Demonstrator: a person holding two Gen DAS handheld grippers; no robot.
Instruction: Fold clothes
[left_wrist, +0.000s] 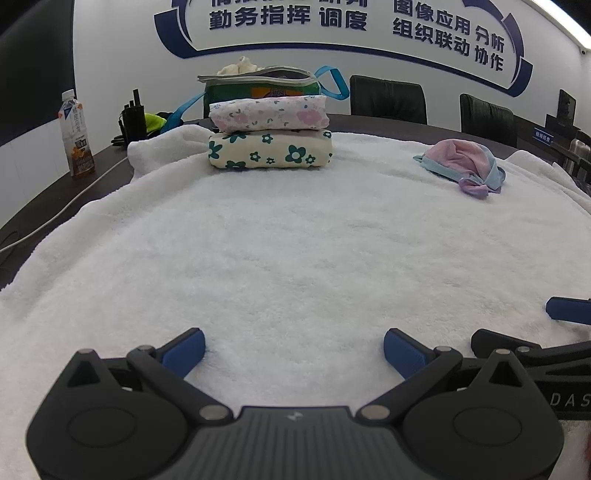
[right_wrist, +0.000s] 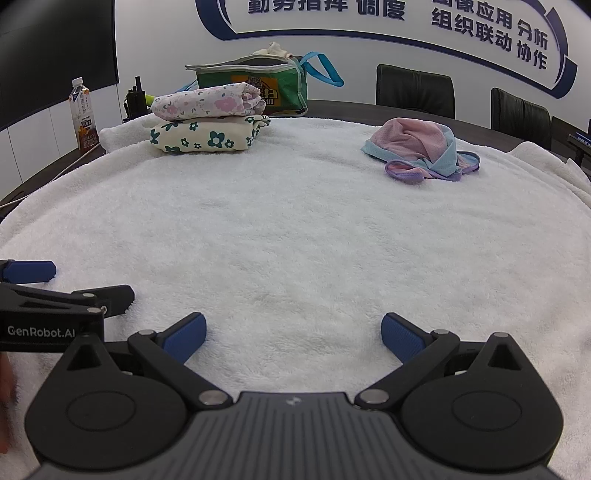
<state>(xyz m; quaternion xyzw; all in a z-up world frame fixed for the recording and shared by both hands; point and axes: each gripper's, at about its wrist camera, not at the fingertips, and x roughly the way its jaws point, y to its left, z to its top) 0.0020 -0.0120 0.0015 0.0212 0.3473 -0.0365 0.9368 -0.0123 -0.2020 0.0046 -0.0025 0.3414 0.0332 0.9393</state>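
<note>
Now: left gripper (left_wrist: 294, 349) spread, nothing held | right gripper (right_wrist: 293, 334) spread, nothing held | crumpled garment (right_wrist: 421, 153) seen on towel (right_wrist: 295, 229) at 1 o'clock | folded stack (right_wrist: 207, 122) at 11 o'clock

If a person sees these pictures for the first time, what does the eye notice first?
Probably the two folded floral garments stacked at the far left of the white towel, then the crumpled pink and blue garment at the far right. Near the cameras, the left gripper and right gripper are open and empty.
</note>
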